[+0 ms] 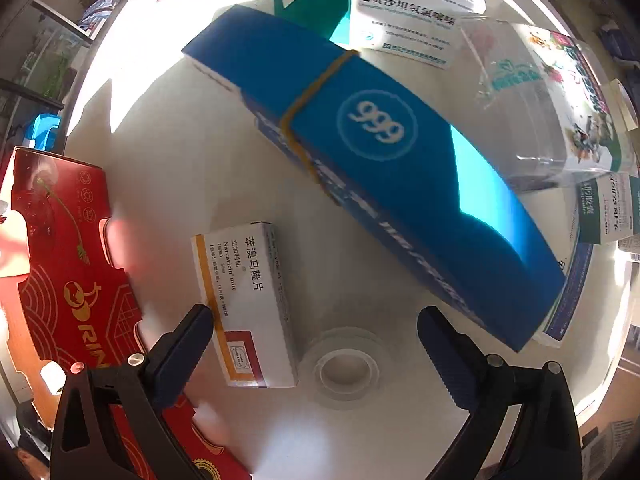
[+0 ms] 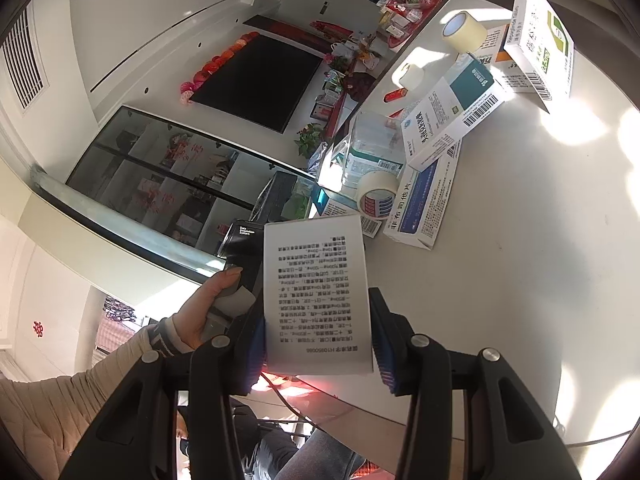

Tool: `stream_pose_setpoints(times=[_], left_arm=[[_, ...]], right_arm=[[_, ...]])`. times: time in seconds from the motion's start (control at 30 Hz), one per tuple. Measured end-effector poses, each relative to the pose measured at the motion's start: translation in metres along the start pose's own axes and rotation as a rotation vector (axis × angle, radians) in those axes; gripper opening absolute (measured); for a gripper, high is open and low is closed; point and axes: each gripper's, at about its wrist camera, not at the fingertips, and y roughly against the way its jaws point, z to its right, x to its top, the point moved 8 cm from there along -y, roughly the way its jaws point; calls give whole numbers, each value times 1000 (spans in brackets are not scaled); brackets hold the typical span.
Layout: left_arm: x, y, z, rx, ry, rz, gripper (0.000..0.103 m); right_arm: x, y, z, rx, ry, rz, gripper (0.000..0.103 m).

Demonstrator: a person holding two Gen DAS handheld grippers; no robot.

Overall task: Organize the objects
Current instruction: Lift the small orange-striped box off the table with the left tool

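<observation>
While your left gripper (image 1: 314, 326) gapes empty over the table (image 1: 168, 168), your right gripper (image 2: 318, 338) clamps a white medicine box (image 2: 318, 292).

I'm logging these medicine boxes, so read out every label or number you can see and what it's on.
"999": blue box.
"苯溴马隆片", "Narcaricin mite": small white box.
"RIN", cut off: red box.
"非布司他片": blue-white box.
"H10950066": white box in right tool; its other print is too small.

Left tool (image 1: 314, 320) agape; right tool (image 2: 318, 334) clamped, raised.
</observation>
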Motion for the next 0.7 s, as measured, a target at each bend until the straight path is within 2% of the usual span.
stream_pose_setpoints(times=[0.13, 0.17, 0.27, 0.37, 0.47, 0.57, 0.7], left_arm=[[-3, 16, 35, -105, -38, 39, 103], [-3, 19, 36, -100, -31, 48, 102], [-4, 25, 27, 10, -47, 69, 102], [-4, 22, 18, 115, -122, 76, 102], [-1, 14, 16, 144, -167, 73, 102], [5, 15, 16, 122, -163, 98, 103], [6, 12, 12, 13, -111, 78, 102]], right_arm=[[-1, 1, -4, -10, 15, -4, 46], [-2, 2, -5, -13, 19, -6, 46], [-4, 3, -8, -22, 31, -13, 46], [-3, 3, -8, -22, 36, -17, 46], [-4, -1, -10, -20, 39, -24, 46], [-7, -2, -12, -20, 44, -29, 46], [-8, -3, -15, -22, 50, -36, 46]])
